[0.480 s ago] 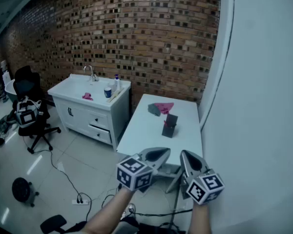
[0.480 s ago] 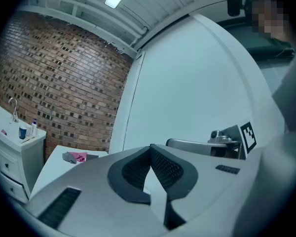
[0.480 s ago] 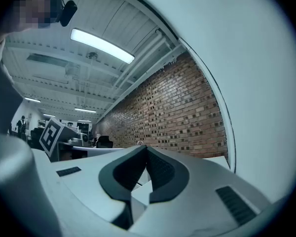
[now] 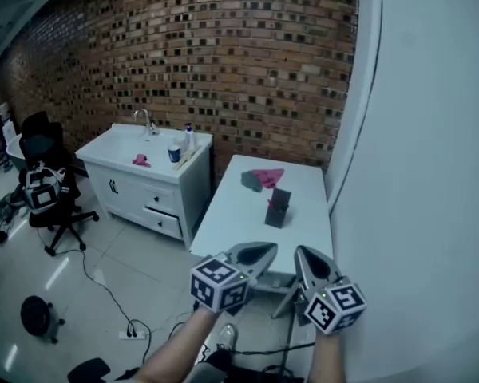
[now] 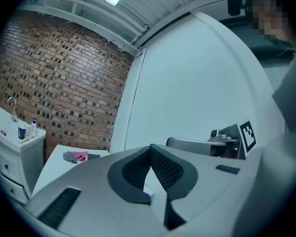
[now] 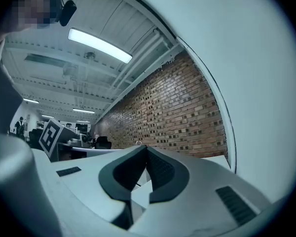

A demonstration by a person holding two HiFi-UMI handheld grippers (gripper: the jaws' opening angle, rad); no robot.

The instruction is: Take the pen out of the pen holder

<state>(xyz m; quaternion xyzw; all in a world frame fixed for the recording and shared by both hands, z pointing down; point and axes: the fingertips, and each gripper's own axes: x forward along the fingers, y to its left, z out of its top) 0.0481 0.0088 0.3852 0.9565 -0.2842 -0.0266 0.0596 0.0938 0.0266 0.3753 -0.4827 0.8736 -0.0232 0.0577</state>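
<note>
A dark pen holder (image 4: 278, 207) stands upright near the middle of the white table (image 4: 239, 214). It is too small and dark to make out a pen in it. Both grippers hover level in front of the table's near end, well short of the holder. My left gripper (image 4: 263, 250) has its jaws shut with nothing between them, and its tips (image 5: 150, 148) meet in the left gripper view. My right gripper (image 4: 306, 252) is beside it, also shut and empty, with its tips (image 6: 147, 148) touching in the right gripper view.
A pink cloth (image 4: 268, 175) and a grey object (image 4: 251, 180) lie at the table's far end. A white wall (image 4: 431, 174) runs along the right. A white sink cabinet (image 4: 148, 178) stands to the left, with an office chair (image 4: 48, 190) and floor cables (image 4: 104, 286).
Both grippers stay where they were and nothing on the table has moved. A shoe has come into view on the floor below the grippers.
</note>
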